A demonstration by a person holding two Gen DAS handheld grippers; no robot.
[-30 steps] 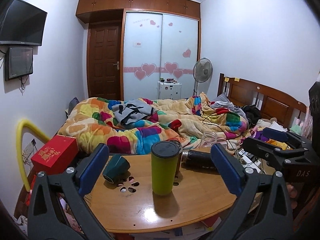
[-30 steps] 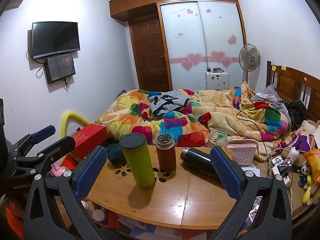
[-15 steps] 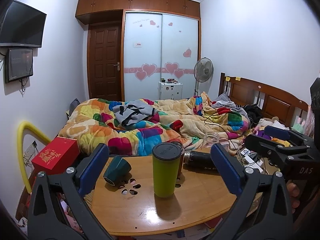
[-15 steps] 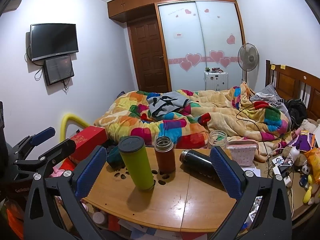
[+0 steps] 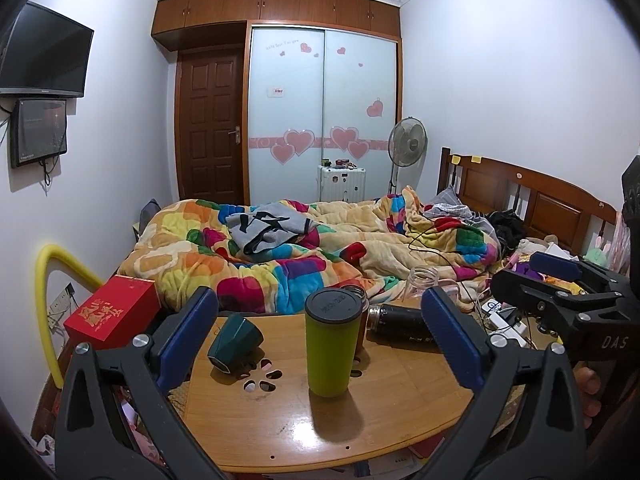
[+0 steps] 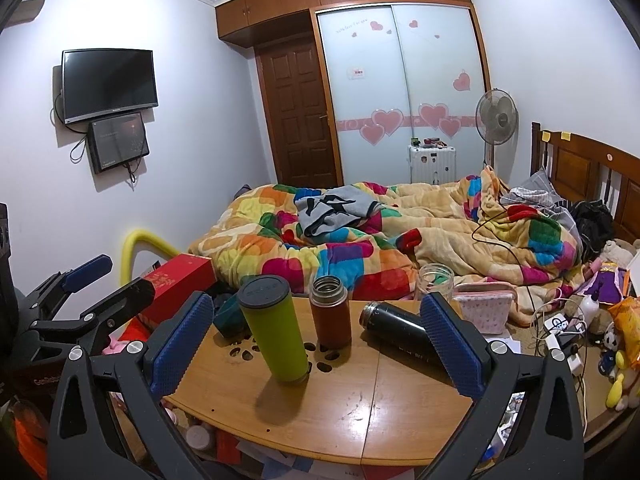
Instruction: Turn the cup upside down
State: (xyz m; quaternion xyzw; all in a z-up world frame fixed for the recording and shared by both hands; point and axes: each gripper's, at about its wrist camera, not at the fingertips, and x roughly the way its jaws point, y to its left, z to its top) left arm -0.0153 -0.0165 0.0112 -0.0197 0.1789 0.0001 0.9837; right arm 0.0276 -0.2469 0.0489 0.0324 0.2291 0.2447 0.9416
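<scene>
Hovering: left gripper (image 5: 320, 328), right gripper (image 6: 316, 330) both spread, empty | green cup (image 5: 234, 338) lies sideways on table (image 5: 400, 420) | likely rigid ceramic, glossy, breakable | clamp mid-wall.

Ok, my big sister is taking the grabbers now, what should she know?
Left gripper: open, holding nothing, hovering over the near edge of the table.
Right gripper: also open and holding nothing.
Dark green cup: lying on its side at the table's far left, untouched.
Green tumbler and brown flask stand upright; black bottle lies on its side.
Done: nothing yet.
Left: grab the cup, probably with the left gripper since it's closer, and set it mouth down.
</scene>
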